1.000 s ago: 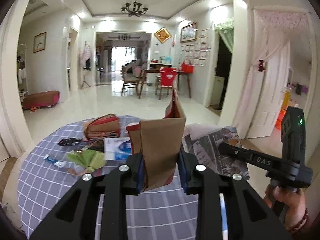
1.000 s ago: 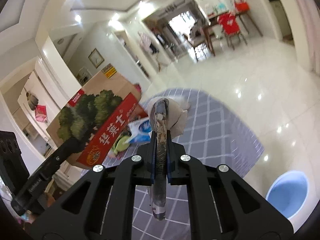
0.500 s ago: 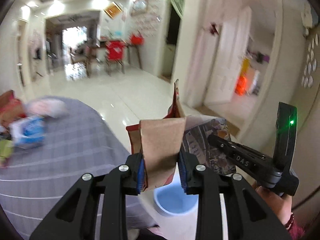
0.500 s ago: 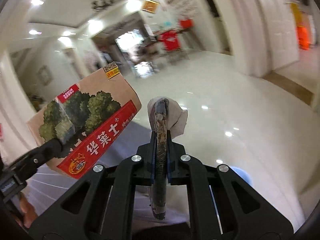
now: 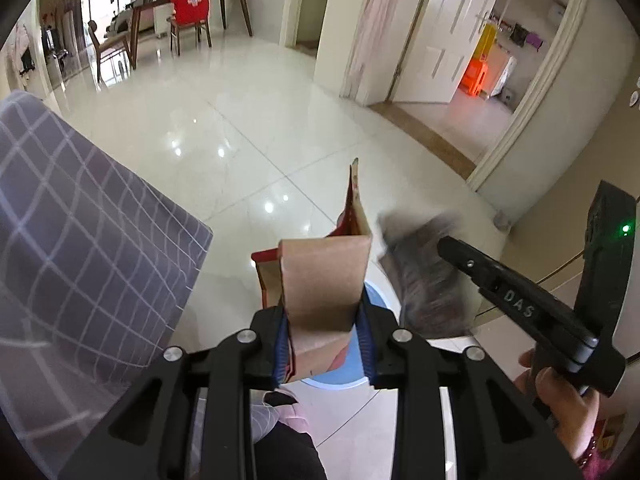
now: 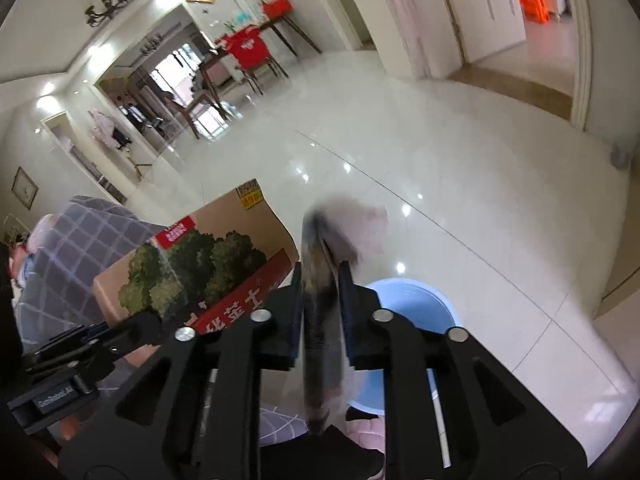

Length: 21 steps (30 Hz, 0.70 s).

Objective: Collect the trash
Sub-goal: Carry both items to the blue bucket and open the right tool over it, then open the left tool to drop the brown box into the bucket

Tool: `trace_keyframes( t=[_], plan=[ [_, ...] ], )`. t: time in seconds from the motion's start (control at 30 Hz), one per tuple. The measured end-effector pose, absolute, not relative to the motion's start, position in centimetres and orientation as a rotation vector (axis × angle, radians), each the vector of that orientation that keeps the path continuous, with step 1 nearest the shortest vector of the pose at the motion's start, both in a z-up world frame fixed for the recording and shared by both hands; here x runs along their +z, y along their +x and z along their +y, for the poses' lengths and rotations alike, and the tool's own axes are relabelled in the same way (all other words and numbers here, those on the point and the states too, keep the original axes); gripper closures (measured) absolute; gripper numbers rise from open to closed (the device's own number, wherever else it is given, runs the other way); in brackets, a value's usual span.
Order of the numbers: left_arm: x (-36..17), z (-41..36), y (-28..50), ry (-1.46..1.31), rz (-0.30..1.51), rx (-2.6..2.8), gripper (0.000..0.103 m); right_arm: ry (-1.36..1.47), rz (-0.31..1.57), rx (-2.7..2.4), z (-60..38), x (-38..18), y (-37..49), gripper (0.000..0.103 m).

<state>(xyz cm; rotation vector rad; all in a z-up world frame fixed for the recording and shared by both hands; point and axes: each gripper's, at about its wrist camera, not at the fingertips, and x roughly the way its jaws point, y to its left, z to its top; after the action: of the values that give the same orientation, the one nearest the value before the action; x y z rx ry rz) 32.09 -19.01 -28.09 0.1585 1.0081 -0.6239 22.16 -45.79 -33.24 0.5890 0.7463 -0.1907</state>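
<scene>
Left wrist view: the left gripper (image 5: 324,320) clamps a brown cardboard box (image 5: 324,276) above the blue bin (image 5: 340,376) on the floor. The right gripper (image 6: 320,304) has just been opening, its blurred dark wrapper (image 6: 320,320) loose between parted jaws over that bin.

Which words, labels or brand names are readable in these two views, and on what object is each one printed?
"DAS": on the right gripper, on its finger.
"华莱士": white characters on the red band of the cardboard box, partly hidden by the left gripper.
"Genrobot.AI": on the left gripper's body, small, read with doubt.
Yellow sticker and red label on the box: too small to read.
Crumpled printed paper: blurred, unreadable.
</scene>
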Motion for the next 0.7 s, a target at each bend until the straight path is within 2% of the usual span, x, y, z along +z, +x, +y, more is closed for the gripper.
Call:
trace_keyframes(
  t=[0.03,0.07,0.27,0.4,0.7],
  plan=[
    [-28.6,-19.5,32.3,0.166,1.016,-0.622,0.075,0.596,0.747,-0.191,-45.9,-33.5,22.2,0.054],
    [-29.0,-19.8,32.4,0.169,1.026,-0.624,0.075,0.597,0.746,-0.198,-45.8,-33.6,22.0,0.05],
    [-31.1,-20.3,33.4,0.178,1.074,-0.644,0.074,0.597,0.748,-0.22,-45.9,-33.1,21.3,0.049],
    [-32.2,-21.0,32.9,0.194,1.096,-0.663,0.074,0.594,0.73,-0.259,-45.8,-32.2,20.7,0.038],
    [-31.6,-21.8,32.8,0.187,1.1,-0.694,0.073,0.613,0.68,-0.301,-46.3,-31.7,19.0,0.035]
  ],
)
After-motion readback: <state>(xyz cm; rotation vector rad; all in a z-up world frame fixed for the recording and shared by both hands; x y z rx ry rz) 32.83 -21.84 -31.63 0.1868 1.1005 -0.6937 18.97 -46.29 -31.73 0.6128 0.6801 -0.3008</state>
